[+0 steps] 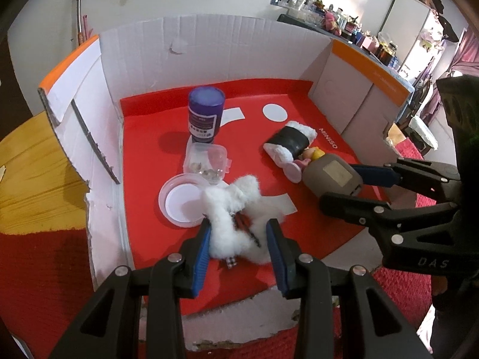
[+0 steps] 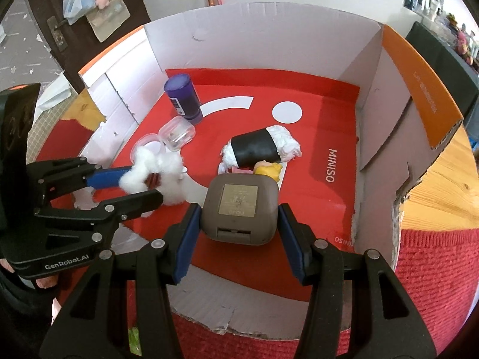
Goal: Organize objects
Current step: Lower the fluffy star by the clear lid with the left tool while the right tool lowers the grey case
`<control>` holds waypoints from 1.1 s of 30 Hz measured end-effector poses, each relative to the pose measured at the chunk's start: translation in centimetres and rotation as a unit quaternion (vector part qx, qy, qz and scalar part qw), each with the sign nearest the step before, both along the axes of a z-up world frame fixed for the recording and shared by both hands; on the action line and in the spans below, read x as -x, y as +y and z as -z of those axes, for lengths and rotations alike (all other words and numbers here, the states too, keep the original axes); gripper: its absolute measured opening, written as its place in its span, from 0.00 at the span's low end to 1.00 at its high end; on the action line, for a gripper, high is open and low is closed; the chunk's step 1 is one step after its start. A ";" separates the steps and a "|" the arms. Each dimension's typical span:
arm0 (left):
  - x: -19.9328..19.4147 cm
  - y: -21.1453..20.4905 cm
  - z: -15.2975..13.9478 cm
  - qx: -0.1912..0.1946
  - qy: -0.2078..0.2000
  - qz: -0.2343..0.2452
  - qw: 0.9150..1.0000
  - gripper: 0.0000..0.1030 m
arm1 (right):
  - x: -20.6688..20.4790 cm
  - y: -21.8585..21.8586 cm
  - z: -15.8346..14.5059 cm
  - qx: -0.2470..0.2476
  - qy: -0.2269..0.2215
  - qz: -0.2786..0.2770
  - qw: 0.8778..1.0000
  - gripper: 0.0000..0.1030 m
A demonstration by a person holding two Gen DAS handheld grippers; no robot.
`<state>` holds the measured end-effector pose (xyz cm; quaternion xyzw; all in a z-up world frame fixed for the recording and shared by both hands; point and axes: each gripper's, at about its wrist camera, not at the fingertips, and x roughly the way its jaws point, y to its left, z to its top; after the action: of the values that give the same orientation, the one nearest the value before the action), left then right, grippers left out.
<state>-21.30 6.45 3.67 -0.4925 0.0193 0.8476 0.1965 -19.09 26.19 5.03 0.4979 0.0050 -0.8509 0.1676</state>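
Observation:
A white fluffy plush toy (image 1: 227, 209) sits between the blue pads of my left gripper (image 1: 238, 227), which is shut on it low over the red floor of the box. In the right wrist view the same left gripper (image 2: 140, 185) holds the plush toy (image 2: 167, 164) at the left. My right gripper (image 2: 238, 212) is shut on a grey-brown rounded case (image 2: 239, 206), one pad on each side. In the left wrist view the right gripper (image 1: 338, 185) comes in from the right, clamping the case (image 1: 332, 176).
A cardboard box (image 1: 209, 51) lined with a red MINISO sheet (image 2: 323, 191) holds a purple bottle (image 1: 206, 113), a small clear box (image 1: 209, 161), a round clear lid (image 1: 179, 200), a black-and-white sushi plush (image 2: 260, 146) and a yellow-haired figure (image 2: 266, 167). A wooden table (image 2: 443, 185) and red mat (image 2: 434, 263) surround it.

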 end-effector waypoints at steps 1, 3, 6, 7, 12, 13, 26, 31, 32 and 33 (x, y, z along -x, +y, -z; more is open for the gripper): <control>0.0 0.0 0.0 -0.001 0.000 -0.001 1.000 0.37 | 0.0 0.0 0.0 0.001 0.002 0.001 1.000 0.49; 0.1 0.0 0.0 0.000 0.001 -0.002 1.000 0.37 | 0.1 -0.2 0.3 0.000 0.007 0.007 1.000 0.49; 0.2 0.0 0.0 0.000 0.003 -0.005 1.000 0.37 | 0.2 -0.3 0.3 0.001 0.018 0.012 1.000 0.49; 0.2 0.0 0.1 -0.001 0.003 -0.006 1.000 0.37 | 0.2 -0.4 0.4 0.001 0.021 0.013 1.000 0.49; 0.2 0.0 0.1 -0.001 0.004 -0.007 1.000 0.37 | -0.1 -0.5 0.5 -0.001 0.025 0.015 1.000 0.49; 0.2 0.0 0.1 0.000 0.004 -0.008 1.000 0.37 | -0.2 -0.4 0.5 0.001 0.025 0.015 1.000 0.49; 0.1 0.0 0.2 0.004 0.014 -0.012 1.000 0.37 | -0.3 -0.7 1.3 0.010 0.033 0.024 0.999 0.47; 0.1 0.0 0.2 0.004 0.015 -0.012 1.000 0.37 | -0.3 -0.6 1.4 0.011 0.037 0.024 0.999 0.47; 0.1 0.0 0.2 0.003 0.015 -0.013 1.000 0.37 | -0.3 -0.6 1.4 0.011 0.037 0.024 0.999 0.47; 0.1 0.0 0.2 0.004 0.016 -0.013 1.000 0.38 | -0.3 -0.6 1.4 0.010 0.038 0.024 0.999 0.47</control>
<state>-21.38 6.40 3.50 -0.4801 0.0191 0.8576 0.1833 -18.78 25.56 3.64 0.4638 -0.0094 -0.8727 0.1523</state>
